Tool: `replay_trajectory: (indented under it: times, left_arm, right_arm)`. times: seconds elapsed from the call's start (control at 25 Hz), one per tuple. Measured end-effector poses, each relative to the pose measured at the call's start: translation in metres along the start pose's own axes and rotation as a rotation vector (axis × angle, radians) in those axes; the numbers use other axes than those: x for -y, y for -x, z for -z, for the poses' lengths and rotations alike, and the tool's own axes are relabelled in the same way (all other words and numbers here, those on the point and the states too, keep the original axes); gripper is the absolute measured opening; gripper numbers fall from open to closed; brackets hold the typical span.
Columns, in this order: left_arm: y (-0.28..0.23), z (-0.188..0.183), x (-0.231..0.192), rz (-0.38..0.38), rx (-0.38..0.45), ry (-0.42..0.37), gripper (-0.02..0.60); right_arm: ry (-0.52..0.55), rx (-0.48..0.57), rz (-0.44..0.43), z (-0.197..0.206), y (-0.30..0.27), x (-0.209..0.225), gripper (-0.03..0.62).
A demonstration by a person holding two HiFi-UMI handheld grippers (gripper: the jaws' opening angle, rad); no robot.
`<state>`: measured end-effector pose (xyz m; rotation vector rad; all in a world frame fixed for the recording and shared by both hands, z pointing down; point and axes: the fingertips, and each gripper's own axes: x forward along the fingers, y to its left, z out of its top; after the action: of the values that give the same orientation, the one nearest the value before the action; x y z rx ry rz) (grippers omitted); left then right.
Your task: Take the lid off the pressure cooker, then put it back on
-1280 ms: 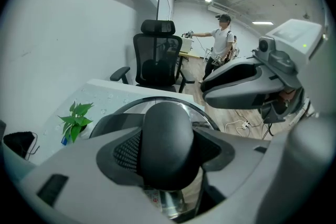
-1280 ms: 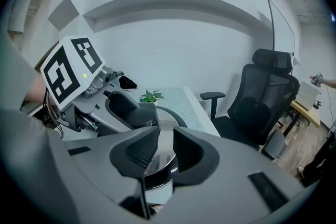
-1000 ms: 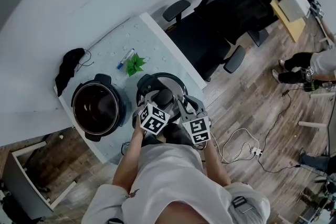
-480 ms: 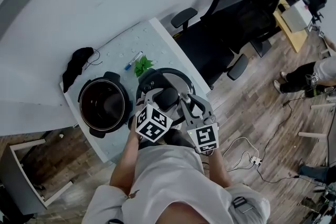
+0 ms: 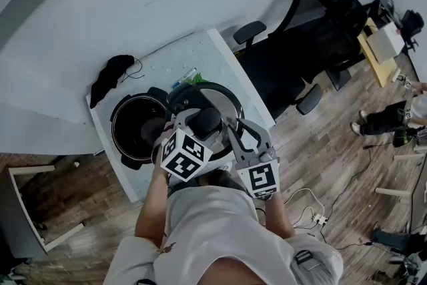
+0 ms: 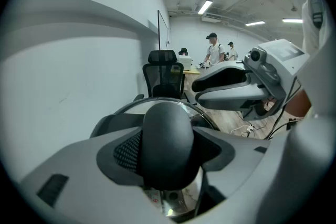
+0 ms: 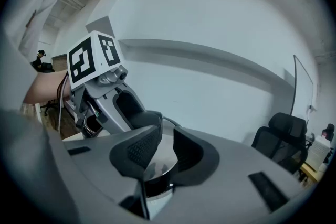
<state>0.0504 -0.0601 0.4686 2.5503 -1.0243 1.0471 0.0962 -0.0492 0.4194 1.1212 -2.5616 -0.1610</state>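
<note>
Lid (image 5: 223, 98) off, centre frame, just right of open pot (image 5: 137, 128) | left gripper (image 6: 168, 152) clamped on black handle (image 5: 204, 122) | right gripper (image 7: 164, 152) pinching lid's rim | fits leaving or returning: keep lid level, both grips firm

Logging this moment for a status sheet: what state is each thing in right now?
pressure cooker: open, lidless, standing on the table.
lid: off the cooker, held by both claws.
left claw: shut on the lid's knob.
right claw: shut on the lid.
</note>
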Motion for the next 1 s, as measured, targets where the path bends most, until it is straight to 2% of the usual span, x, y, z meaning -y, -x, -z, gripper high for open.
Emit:
replay_trajectory:
  times: [0.2,0.52,1.0]
  left_arm:
    - [0.022,0.015,-0.024,-0.033,-0.014,0.025,0.279]
    - [0.053,0.044,-0.054,-0.041,-0.052,0.025,0.279]
    - [0.079,0.089,-0.080,0.021,-0.105,0.013,0.279]
  right_arm:
    - [0.018,0.021,-0.045,-0.014,-0.016,-0.020,0.092]
    - [0.027,0.041,-0.082,-0.033,-0.041,-0.050,0.091]
    - [0.037,0.025,-0.126,-0.049,-0.082,-0.094,0.091]
